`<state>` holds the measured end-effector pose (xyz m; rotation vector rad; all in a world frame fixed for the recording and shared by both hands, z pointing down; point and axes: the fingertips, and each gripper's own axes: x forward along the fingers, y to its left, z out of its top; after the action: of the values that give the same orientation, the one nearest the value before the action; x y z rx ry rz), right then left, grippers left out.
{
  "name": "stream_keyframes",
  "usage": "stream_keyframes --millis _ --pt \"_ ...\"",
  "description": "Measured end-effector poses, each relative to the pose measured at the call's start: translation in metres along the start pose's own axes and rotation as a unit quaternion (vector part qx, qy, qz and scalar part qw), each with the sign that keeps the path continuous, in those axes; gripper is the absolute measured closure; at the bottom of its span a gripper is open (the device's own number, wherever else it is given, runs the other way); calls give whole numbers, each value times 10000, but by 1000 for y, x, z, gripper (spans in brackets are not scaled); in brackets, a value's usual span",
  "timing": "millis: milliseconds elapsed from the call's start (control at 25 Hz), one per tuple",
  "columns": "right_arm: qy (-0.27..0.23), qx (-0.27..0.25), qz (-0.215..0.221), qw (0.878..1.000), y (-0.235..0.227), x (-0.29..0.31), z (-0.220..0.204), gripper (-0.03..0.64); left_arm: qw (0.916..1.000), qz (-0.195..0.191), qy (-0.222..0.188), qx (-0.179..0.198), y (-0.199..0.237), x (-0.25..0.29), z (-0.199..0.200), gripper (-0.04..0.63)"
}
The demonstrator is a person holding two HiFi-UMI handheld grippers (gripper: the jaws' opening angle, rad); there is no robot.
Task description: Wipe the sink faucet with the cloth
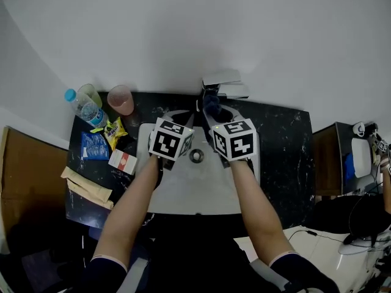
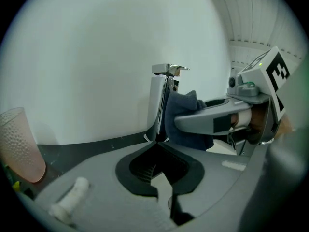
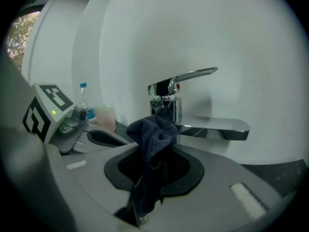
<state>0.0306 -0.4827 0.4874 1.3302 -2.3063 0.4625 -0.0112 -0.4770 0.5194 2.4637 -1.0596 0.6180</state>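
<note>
Right gripper (image 3: 153,153) pinches the cloth (image 3: 154,129) at the faucet (image 3: 169,105) column, below its lever. Left gripper (image 2: 158,152), jaws pressed together and empty, flanks it over the sink's (image 1: 183,188) back edge.

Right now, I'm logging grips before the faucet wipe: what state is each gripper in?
Left gripper: closed, nothing between its jaws.
Right gripper: closed on the dark blue cloth.

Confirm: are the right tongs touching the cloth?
Touching. The right gripper view shows the dark cloth pinched between the right tongs, its bunched end sticking up past them.
</note>
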Motion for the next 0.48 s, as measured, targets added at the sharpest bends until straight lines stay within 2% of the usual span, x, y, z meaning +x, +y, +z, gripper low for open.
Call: stream_keyframes --millis 320,480 --pt "777 -183 261 9965 11 22 -32 531 9999 53 -99 -109 -5 -15 -2 594" --pt "821 -172 327 9959 12 21 -36 530 9997 86 -187 -141 -7 -24 1 594"
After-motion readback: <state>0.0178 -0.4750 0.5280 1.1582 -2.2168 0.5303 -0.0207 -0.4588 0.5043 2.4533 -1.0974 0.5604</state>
